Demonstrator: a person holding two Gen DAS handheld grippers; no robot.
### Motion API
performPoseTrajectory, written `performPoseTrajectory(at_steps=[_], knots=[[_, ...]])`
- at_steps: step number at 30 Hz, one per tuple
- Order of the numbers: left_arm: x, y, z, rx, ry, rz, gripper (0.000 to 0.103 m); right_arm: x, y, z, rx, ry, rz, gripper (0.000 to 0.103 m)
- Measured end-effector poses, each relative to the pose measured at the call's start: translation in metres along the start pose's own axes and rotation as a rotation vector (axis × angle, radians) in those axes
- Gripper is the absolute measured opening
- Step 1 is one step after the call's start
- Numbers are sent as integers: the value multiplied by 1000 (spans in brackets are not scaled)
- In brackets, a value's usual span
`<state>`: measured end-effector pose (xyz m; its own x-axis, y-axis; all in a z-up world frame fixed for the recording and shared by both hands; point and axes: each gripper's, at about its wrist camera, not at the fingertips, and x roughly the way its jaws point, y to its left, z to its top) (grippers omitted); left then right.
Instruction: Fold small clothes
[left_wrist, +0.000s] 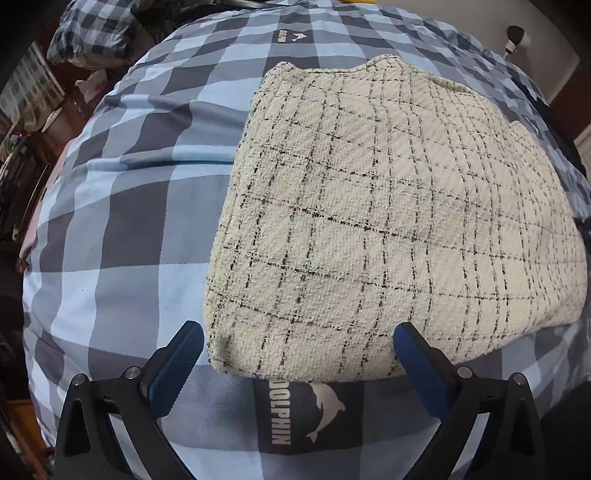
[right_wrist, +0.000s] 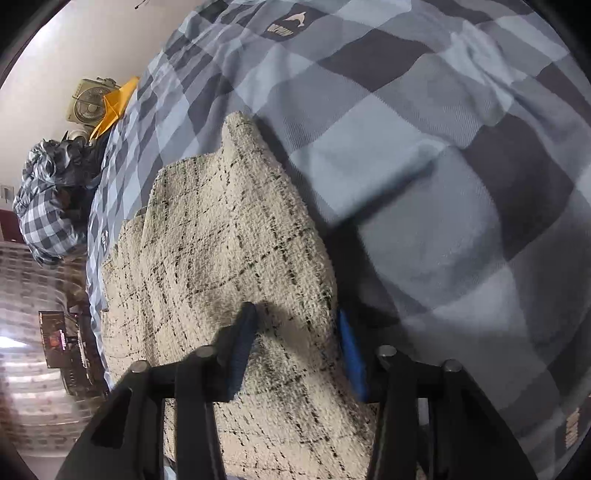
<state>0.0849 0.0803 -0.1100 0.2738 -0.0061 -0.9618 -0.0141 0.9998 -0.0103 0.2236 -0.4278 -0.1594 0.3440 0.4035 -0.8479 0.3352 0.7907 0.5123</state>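
Note:
A cream tweed garment (left_wrist: 388, 221) with thin black check lines lies flat on the checked bed cover (left_wrist: 122, 229). My left gripper (left_wrist: 297, 345) hangs over the garment's near edge, open wide, one fingertip (left_wrist: 190, 339) off the cloth's corner and the other (left_wrist: 406, 341) over the cloth; nothing is gripped. In the right wrist view the same garment (right_wrist: 221, 229) rises in a ridge toward the camera. My right gripper (right_wrist: 295, 332) is shut on a bunched fold of the garment at its right edge, and the picture is blurred.
The blue, grey and dark checked bed cover (right_wrist: 461, 184) carries dolphin logo patches (left_wrist: 299, 410). A rumpled checked bundle (right_wrist: 44, 206), a fan (right_wrist: 90, 101) and a yellow item (right_wrist: 114, 103) sit past the bed's far edge. Furniture clutter lines the bed's left side (left_wrist: 22, 147).

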Motion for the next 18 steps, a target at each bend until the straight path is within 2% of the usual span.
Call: performPoseTrajectory(at_steps=[4,5,7,9,11,13,14,15,16,17,18], knots=[[2,1,1,6,-1,8,103,-39,7,-14,-53,-115,-10,3],[3,1,1,5,-1,9,103,-47,6,-14,-33,-152,-6,3],[3,2,0,0,-1,4,103,-66,-3,-17,58,-216,60,2],[3,4,0,-9,-1,2,103,-75,-8,-22,110,-246,73,1],[5,7,1,-17,2,6,103,-68,-8,-24,115,-230,51,1],[8,10,2,-19,10,13,103,-48,-12,-18,114,-169,-14,1],[8,11,2,-16,10,19,103,-41,-18,-15,142,-144,-17,2],[9,12,2,-11,9,30,103,-42,-29,-12,208,-147,6,6],[8,14,3,-2,3,51,103,-52,-43,-13,280,-190,3,9],[6,15,3,4,-4,70,103,-64,-52,-16,334,-239,-32,18],[4,17,3,9,-14,89,103,-75,-58,-19,369,-282,-70,35]])
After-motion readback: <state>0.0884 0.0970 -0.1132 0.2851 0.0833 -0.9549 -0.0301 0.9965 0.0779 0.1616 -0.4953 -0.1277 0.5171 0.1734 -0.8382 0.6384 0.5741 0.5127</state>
